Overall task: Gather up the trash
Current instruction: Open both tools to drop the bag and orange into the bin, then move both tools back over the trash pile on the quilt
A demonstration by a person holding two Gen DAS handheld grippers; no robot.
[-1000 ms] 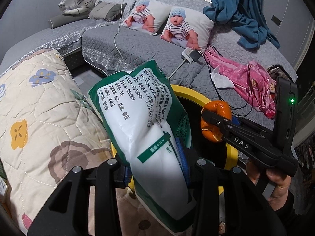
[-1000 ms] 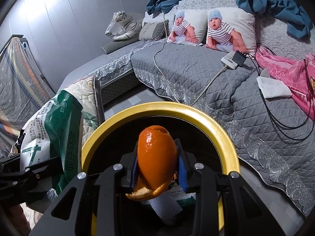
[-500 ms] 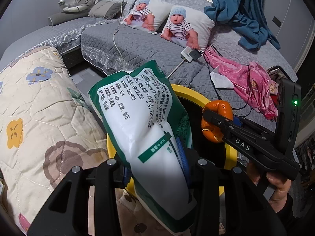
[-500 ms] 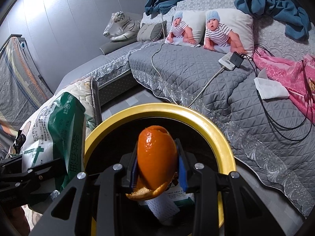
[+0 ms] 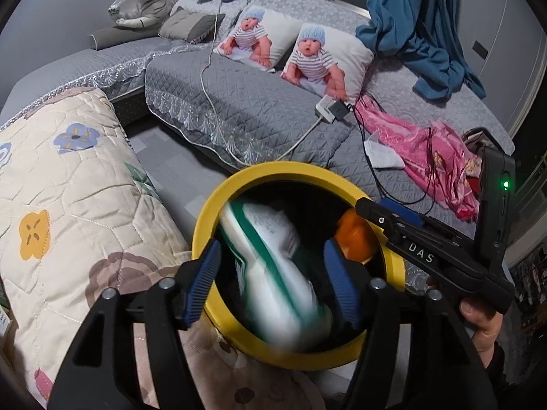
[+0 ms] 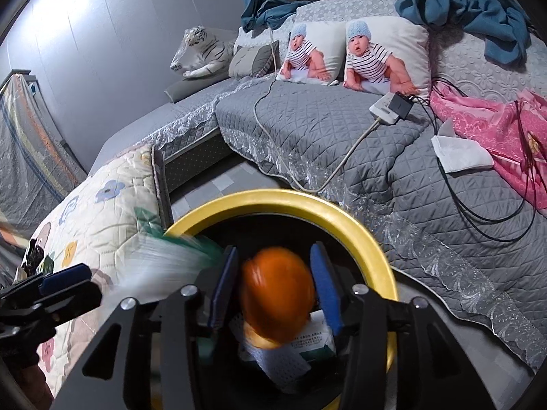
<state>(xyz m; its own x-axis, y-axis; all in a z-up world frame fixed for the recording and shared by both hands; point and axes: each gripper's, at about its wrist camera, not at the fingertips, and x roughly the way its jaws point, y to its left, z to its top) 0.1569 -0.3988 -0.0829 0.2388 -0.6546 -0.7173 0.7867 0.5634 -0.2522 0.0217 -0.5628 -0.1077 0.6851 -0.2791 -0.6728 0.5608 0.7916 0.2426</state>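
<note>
A yellow-rimmed black trash bin (image 5: 218, 212) (image 6: 369, 242) stands on the floor below both grippers. My left gripper (image 5: 273, 283) is open above it; the green-and-white plastic bag (image 5: 273, 263) is blurred, falling free between its fingers into the bin. It shows as a blur in the right wrist view (image 6: 164, 259). My right gripper (image 6: 277, 290) is open over the bin; the orange peel (image 6: 277, 300) is blurred and loose between its pads, over paper trash (image 6: 307, 341) inside. The peel also shows in the left wrist view (image 5: 355, 239).
A floral quilt (image 5: 68, 205) lies left of the bin. A grey quilted sofa (image 5: 246, 109) lies behind it with baby-print pillows (image 5: 318, 54), a power strip (image 5: 331, 111) with cables, pink cloth (image 5: 420, 143), a white tissue (image 5: 383, 157) and a blue garment (image 5: 420, 27).
Both grippers have opened. The bag has left the left gripper and drops into the bin; the orange peel has slipped loose from the right gripper's pads.
</note>
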